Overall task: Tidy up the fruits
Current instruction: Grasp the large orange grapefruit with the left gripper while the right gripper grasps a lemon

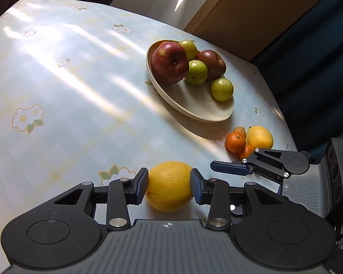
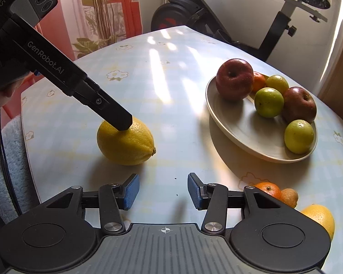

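The lemon lies on the flowered tablecloth near the table's front edge, well apart from the plate, and the left gripper has it between its blue pads — both pads touch the rind, one on each flank, so the jaws are closed on the fruit. From the right wrist view the same lemon sits on the cloth with its shadow close beneath it, so it looks not yet lifted.

The step in hand reads as the pickup of this lemon. The next move calls for a straight lift and a carry to the beige plate, where a bare patch shows at the near side, in front of the two red apples and three green fruits.

The right gripper hangs over bare cloth with its jaws apart and nothing between them. Just beside it lie two mandarins, a small brownish fruit and a second lemon — likely its own next pick.
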Tool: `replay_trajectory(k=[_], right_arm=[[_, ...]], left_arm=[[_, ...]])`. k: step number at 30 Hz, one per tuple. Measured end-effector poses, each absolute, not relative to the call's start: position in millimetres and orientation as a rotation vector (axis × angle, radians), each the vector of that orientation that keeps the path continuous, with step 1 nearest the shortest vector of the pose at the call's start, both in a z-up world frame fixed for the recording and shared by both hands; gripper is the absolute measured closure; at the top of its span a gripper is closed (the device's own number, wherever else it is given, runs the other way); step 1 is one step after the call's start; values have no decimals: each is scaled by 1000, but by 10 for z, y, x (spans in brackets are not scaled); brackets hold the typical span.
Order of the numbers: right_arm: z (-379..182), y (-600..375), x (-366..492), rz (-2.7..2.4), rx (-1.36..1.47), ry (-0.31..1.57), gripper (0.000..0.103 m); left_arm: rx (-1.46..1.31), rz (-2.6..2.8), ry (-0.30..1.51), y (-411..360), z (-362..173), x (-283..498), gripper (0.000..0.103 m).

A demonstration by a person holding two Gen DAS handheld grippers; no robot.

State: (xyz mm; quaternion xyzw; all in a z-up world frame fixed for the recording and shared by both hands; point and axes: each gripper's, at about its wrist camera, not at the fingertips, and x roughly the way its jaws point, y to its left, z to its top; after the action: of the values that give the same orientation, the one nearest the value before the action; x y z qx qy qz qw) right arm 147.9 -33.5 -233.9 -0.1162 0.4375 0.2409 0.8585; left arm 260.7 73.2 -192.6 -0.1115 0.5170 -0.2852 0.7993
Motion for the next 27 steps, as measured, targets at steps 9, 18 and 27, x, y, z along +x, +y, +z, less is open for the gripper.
replay_trajectory(k=[9,18,27], right_arm=[[-2371,-291,1560,521,-241,908,60],[-2368,-224,1696,548,-226,881,60],[-2373,-204,1790,551,-205,865,67]], left_arm=[[-229,-601,1096,537,-1958,2888,61],[-218,-608,1110,345,-2033,3082,61],[-283,-602,1101,512,-2035,3096,62]])
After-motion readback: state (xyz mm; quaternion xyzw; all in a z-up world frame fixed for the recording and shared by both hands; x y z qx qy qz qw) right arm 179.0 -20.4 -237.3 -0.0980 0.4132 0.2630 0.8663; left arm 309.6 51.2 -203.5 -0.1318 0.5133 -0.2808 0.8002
